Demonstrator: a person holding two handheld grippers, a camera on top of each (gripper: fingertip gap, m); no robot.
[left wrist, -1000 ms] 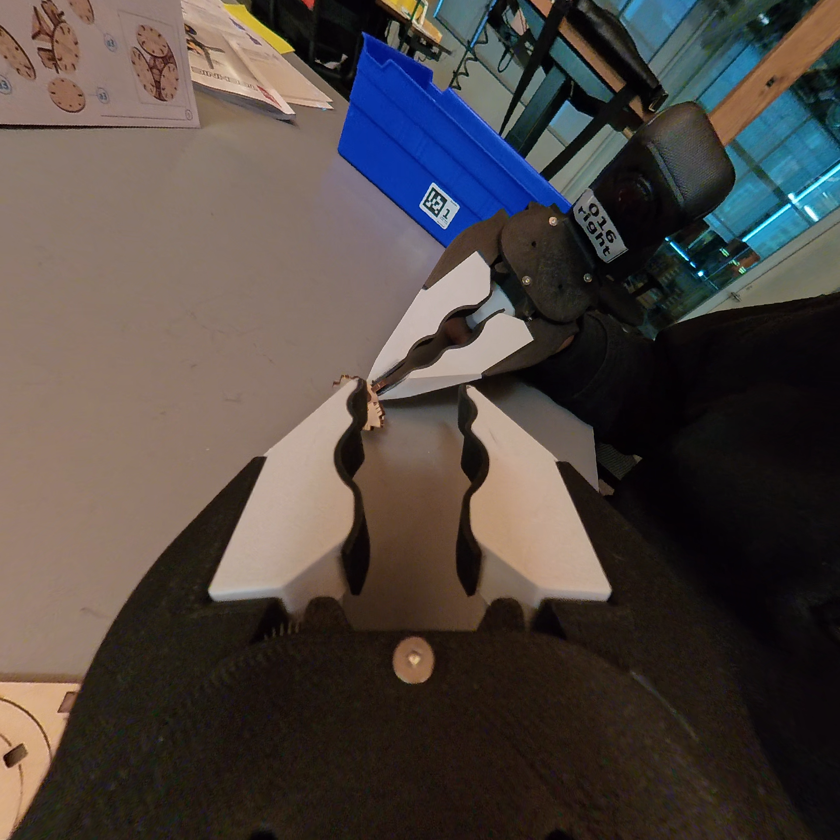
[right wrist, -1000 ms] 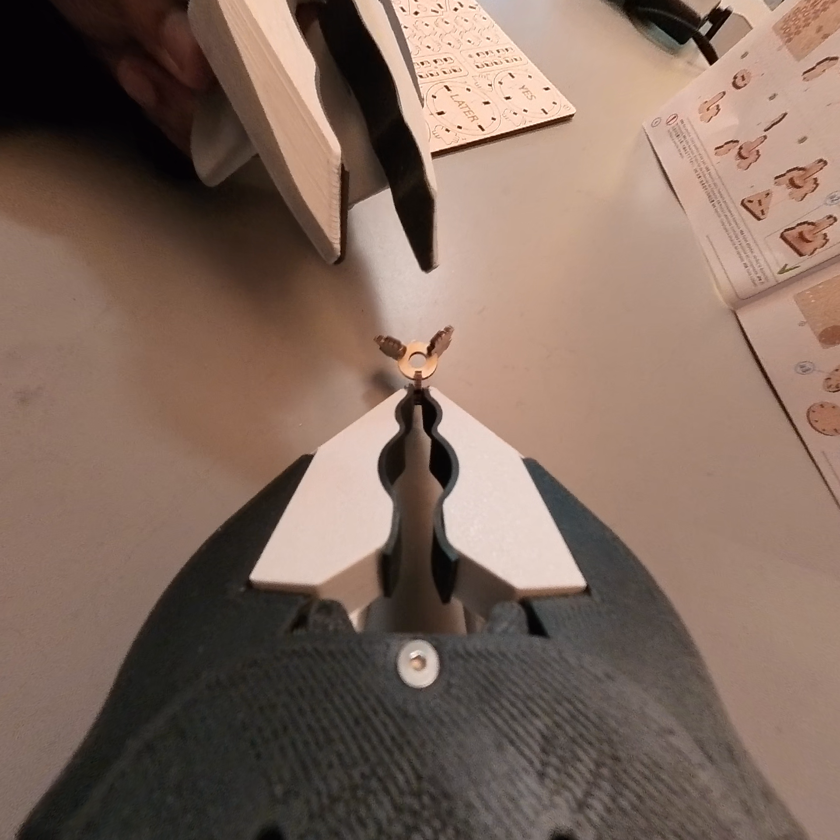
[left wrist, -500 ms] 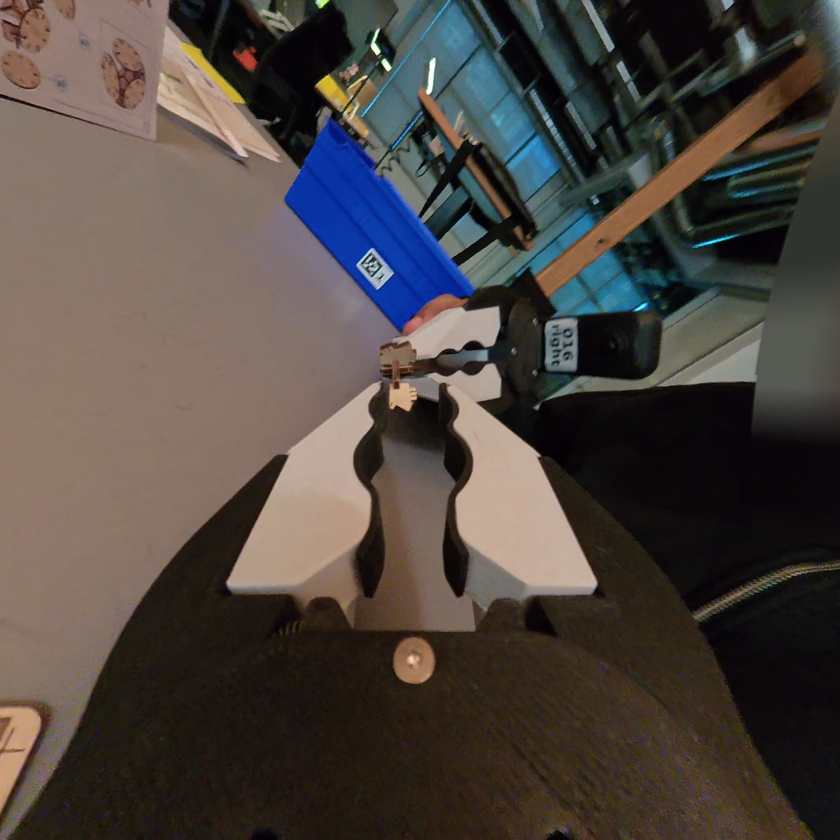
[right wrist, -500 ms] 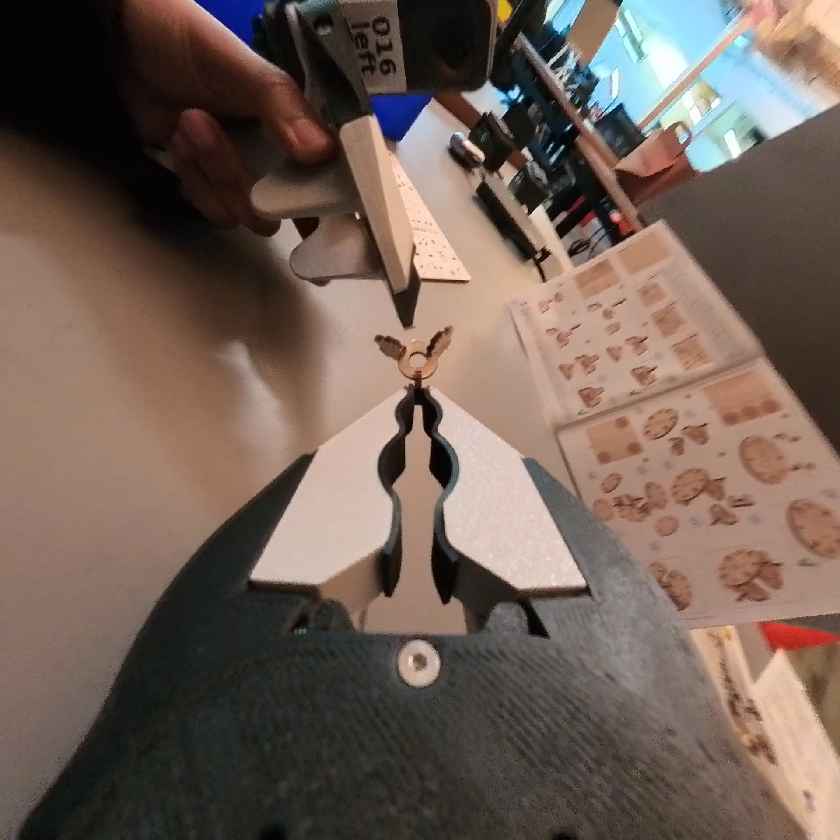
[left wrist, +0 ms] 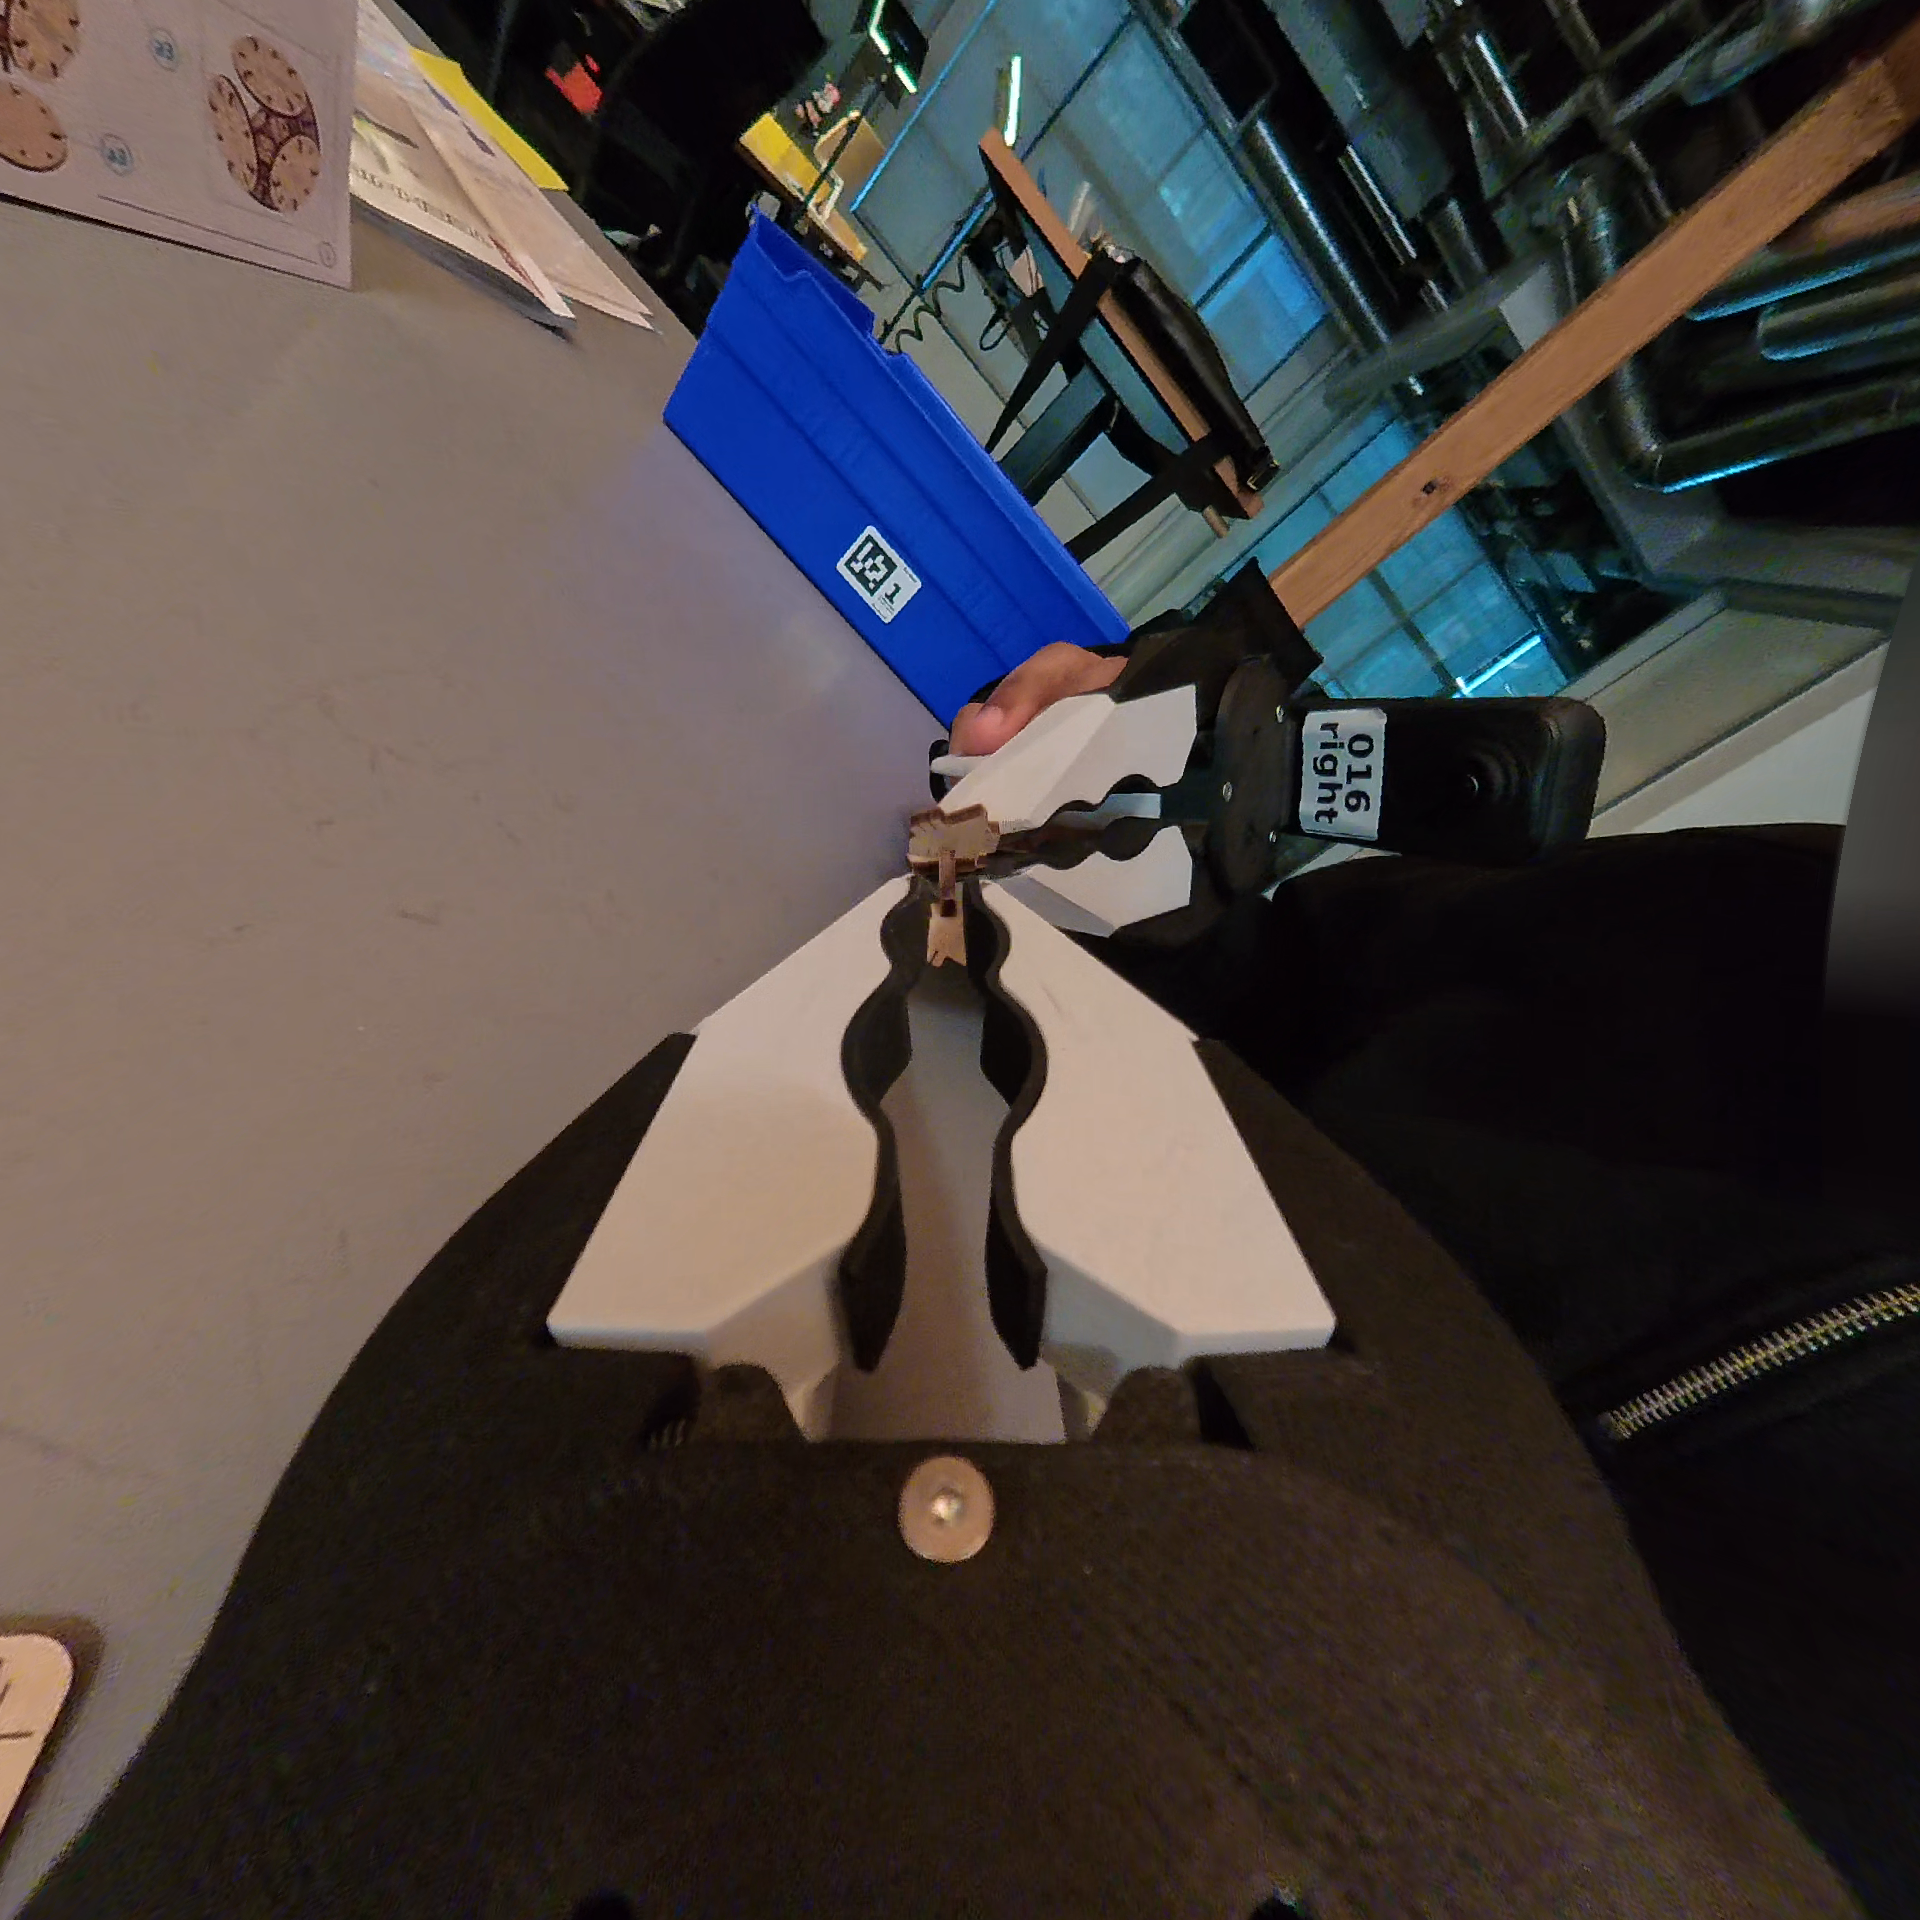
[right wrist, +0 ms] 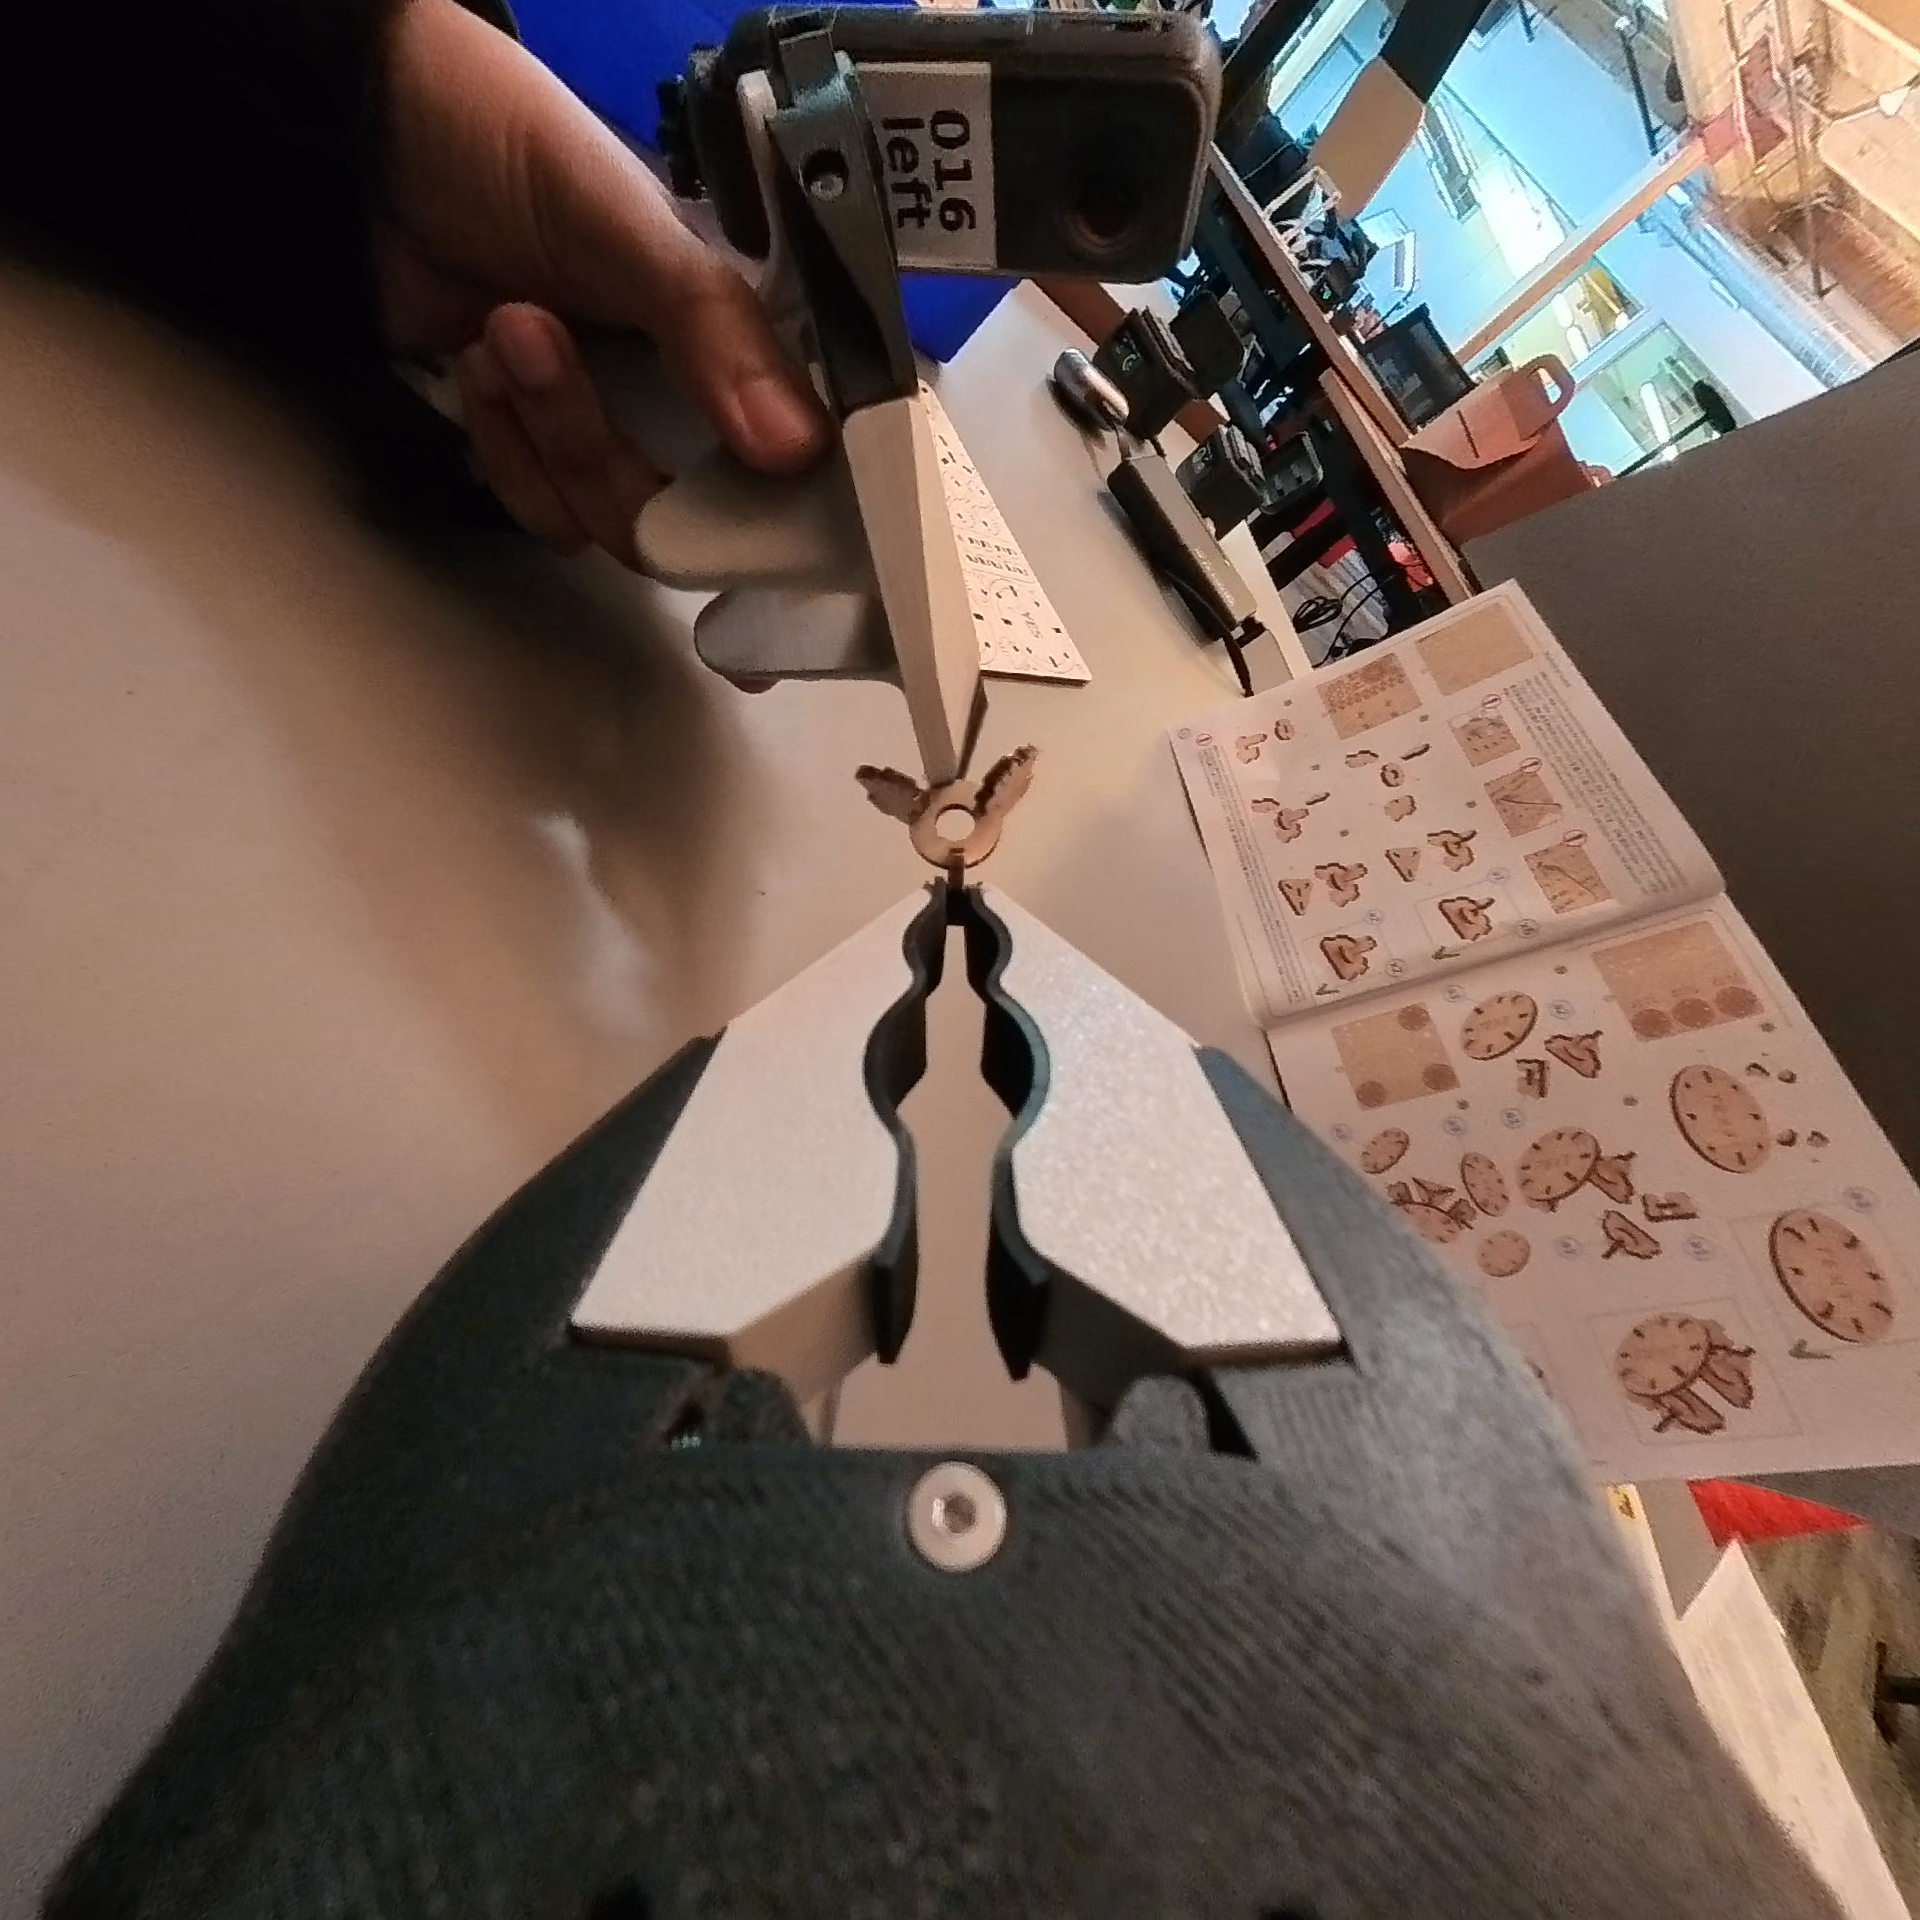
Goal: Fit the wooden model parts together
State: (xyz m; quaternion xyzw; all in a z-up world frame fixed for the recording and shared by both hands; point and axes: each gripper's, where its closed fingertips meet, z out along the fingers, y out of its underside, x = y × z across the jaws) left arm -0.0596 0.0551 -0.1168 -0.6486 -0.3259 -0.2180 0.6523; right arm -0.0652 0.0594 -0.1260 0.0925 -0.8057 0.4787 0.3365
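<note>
Here my left gripper (left wrist: 943, 894) has its jaws nearly together, pinching a small pale wooden piece (left wrist: 945, 932) that stands upright between the pads. A second ago those jaws were wide apart and held nothing. Just past it, my right gripper (right wrist: 954, 891) is clamped on the stem of a wooden ring with two leaf-shaped wings (right wrist: 951, 808), exactly as before. The two parts touch above the grey table (left wrist: 364, 727). Beyond lie an open instruction booklet (right wrist: 1558, 1039) and, farther off, a blue bin (left wrist: 862, 520).
</note>
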